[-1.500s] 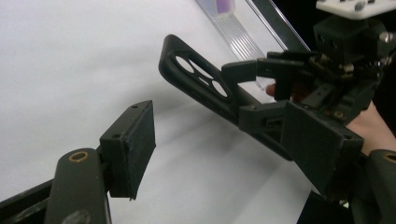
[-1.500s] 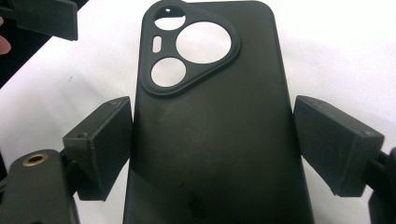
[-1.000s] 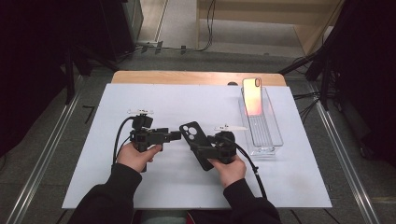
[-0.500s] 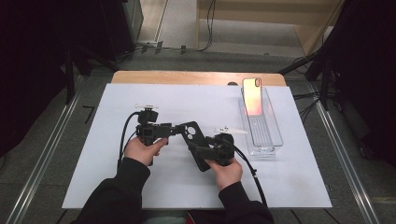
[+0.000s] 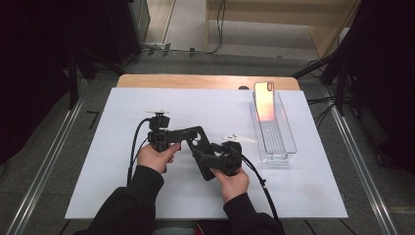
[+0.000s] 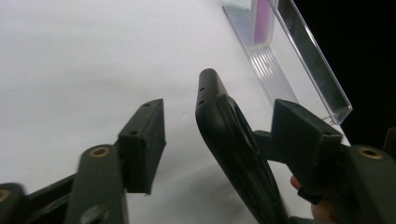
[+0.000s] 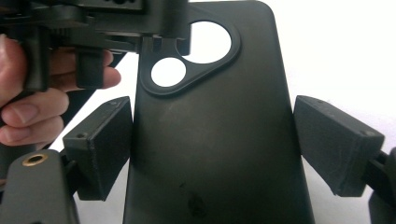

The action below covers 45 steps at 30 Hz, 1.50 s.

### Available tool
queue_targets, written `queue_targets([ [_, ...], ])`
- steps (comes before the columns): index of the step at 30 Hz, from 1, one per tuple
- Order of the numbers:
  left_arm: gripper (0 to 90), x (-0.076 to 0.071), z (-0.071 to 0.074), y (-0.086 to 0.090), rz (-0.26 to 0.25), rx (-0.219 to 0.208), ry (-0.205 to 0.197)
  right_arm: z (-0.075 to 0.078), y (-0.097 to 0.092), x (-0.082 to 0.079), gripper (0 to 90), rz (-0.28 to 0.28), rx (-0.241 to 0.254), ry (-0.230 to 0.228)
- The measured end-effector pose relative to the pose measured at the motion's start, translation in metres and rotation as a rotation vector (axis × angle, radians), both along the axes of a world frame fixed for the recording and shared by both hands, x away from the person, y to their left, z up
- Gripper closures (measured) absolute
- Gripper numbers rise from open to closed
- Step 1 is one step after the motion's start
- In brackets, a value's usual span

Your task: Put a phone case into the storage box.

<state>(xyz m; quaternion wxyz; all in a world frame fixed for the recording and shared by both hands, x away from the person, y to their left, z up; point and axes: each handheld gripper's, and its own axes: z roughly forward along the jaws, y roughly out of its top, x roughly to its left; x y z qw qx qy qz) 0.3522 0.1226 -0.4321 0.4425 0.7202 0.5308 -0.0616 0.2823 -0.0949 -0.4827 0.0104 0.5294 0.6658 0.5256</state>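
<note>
One black phone case (image 5: 199, 147) is at the centre of the work. It is held up in the air over the middle of the white worktop (image 5: 122, 196), tilted, with its camera cutout at the far upper end.

The right tool (image 5: 205, 159) has hold of the case at its lower half. In the right gripper view the two pads sit against the long side edges of the case, one on each side, and the flat back of the case faces the camera. This tool is closed on the case and carries it.

The left tool (image 5: 191, 133) comes from the left to the upper end of the case, near the cutout. Its jaws have just been closing, and the top corner of the case stands between them. In the left gripper view there is a clear gap between one pad and the case, while the other pad is just beside the case. So this tool is partly open and does not clamp the case.

The left hand (image 5: 155, 157) and the right hand (image 5: 234, 182) hold the tools close together.

Farther to the right, well apart from the case, a clear plastic tray (image 5: 279, 142) lies on the worktop. A phone (image 5: 264, 100) stands upright at its far end.
</note>
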Motion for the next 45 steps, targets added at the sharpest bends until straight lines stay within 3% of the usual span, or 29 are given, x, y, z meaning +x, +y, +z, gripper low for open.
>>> queue_targets([
  [3, 41.6, 0.0, -0.001, -0.001, 0.004, -0.024, 0.017, 0.0, 0.001, -0.002, 13.2, -0.004, 0.025, -0.004],
  [9, 65.5, 0.0, -0.002, 0.003, 0.031, -0.068, 0.051, 0.0, 0.006, -0.004, 13.2, -0.008, 0.032, -0.012],
  [16, 74.5, -0.002, 0.0, 0.004, 0.022, -0.138, 0.059, -0.002, 0.008, -0.003, 13.1, 0.003, 0.011, -0.041],
  [25, 77.7, -0.004, 0.004, 0.006, 0.022, -0.18, 0.066, -0.002, 0.009, -0.004, 12.1, 0.014, 0.001, -0.088],
  [29, 78.0, -0.003, 0.003, 0.009, 0.018, -0.222, 0.102, -0.001, 0.008, -0.003, 11.7, 0.029, -0.02, -0.116],
  [33, 78.1, -0.005, 0.006, 0.009, 0.018, -0.228, 0.089, 0.003, 0.008, -0.002, 10.9, 0.053, -0.036, -0.134],
  [36, 78.5, -0.006, 0.009, 0.01, 0.024, -0.202, 0.065, 0.008, 0.009, 0.0, 7.4, 0.096, -0.096, -0.137],
  [38, 78.6, -0.005, 0.01, 0.011, 0.024, -0.209, 0.061, 0.01, 0.01, 0.001, 0.0, 0.107, -0.137, -0.124],
  [45, 78.5, -0.007, 0.017, 0.015, 0.03, -0.191, 0.003, 0.017, 0.006, 0.006, 0.0, 0.189, -0.198, -0.088],
])
